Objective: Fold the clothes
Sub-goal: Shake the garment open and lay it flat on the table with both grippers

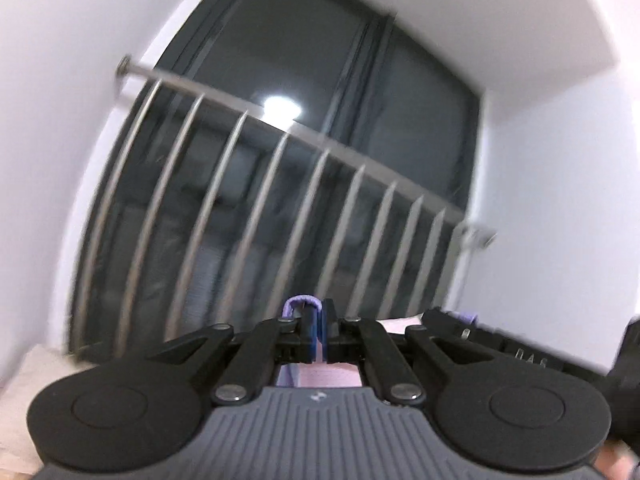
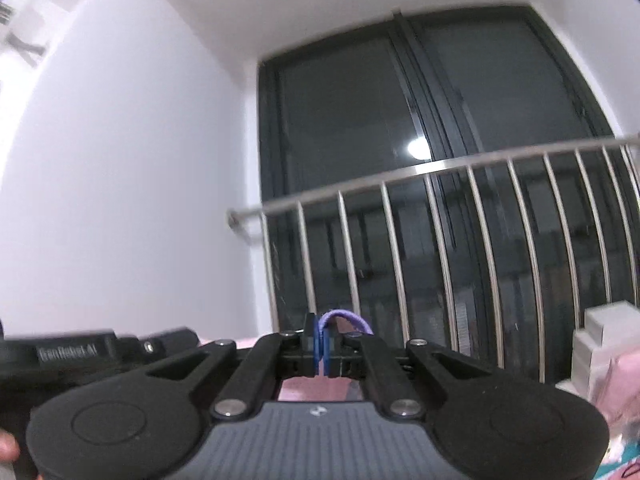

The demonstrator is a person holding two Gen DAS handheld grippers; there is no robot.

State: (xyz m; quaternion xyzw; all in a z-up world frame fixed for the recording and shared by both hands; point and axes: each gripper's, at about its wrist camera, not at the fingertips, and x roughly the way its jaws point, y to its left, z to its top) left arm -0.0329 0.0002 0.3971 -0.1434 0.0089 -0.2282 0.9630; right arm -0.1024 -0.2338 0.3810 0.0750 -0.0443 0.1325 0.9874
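Left wrist view first. White wall (image 1: 52, 152) across the left of the frame, blurred. Dark window (image 1: 304, 64) filling the centre, tilted, with a bright light reflection (image 1: 282, 109) in the glass. Steel railing (image 1: 256, 184) slanting from upper left down to the right, bars curving below it. Low centre: left hand-held gripper (image 1: 318, 330), clenched tight on a purple-edged garment (image 1: 301, 305), a loop of purple trim poking up over the pads, pale pink cloth hanging down behind the linkage. Lower right edge: body of the other gripper, black, with faint lettering, just beside this one. Lower left corner: pale cloth, too blurred to name.

Right wrist view now. White wall (image 2: 132, 184) over the left half. Far left, low: black body of the left tool with white lettering, a bit of a person's hand (image 2: 7, 446) at the bottom corner. Centre: window (image 2: 400, 120), upright here, same light reflection (image 2: 418, 149). Railing (image 2: 460, 166) running across the right half. Low centre: right hand-held gripper (image 2: 322, 342), clamped shut on the same garment (image 2: 348, 317), purple trim arching out to the right of the blue pads, pink fabric visible below between the arms. Far right: grey blocky object (image 2: 604, 344), unclear what, pink cloth (image 2: 616, 392) beneath it.
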